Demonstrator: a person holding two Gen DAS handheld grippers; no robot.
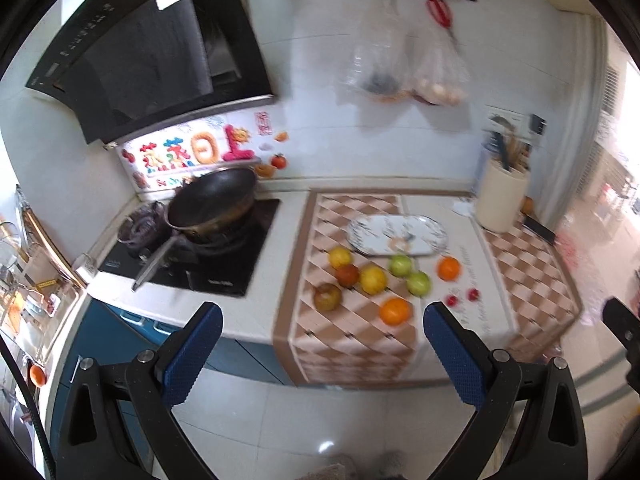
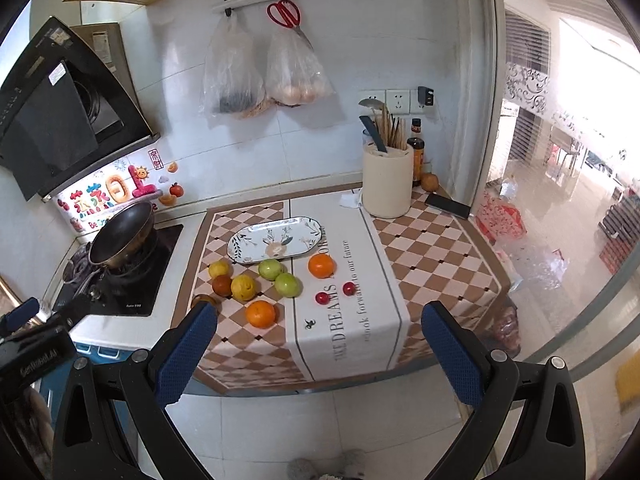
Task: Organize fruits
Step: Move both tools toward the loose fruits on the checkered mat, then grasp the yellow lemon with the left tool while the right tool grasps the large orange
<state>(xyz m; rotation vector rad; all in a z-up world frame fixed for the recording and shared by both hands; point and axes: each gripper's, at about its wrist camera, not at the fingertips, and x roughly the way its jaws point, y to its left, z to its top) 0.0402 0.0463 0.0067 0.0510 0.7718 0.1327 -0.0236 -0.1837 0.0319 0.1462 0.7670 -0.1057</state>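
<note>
Several fruits lie on the checkered cloth in front of an empty oval patterned plate (image 1: 396, 235) (image 2: 276, 238). There are two oranges (image 2: 260, 313) (image 2: 321, 265), two green apples (image 2: 287, 284) (image 2: 270, 269), two yellow fruits (image 2: 243, 287), brown fruits (image 2: 222, 285) and two small red ones (image 2: 322, 298). The near orange (image 1: 395, 311) also shows in the left wrist view. My left gripper (image 1: 322, 354) is open and empty, held off the counter's front edge. My right gripper (image 2: 316, 354) is open and empty, also short of the counter.
A black wok (image 2: 122, 234) sits on the stove at the left under a range hood (image 1: 152, 52). A cream utensil holder (image 2: 387, 180), a bottle (image 2: 417, 148) and a phone (image 2: 447, 205) stand at the back right. Plastic bags (image 2: 296, 68) hang on the wall.
</note>
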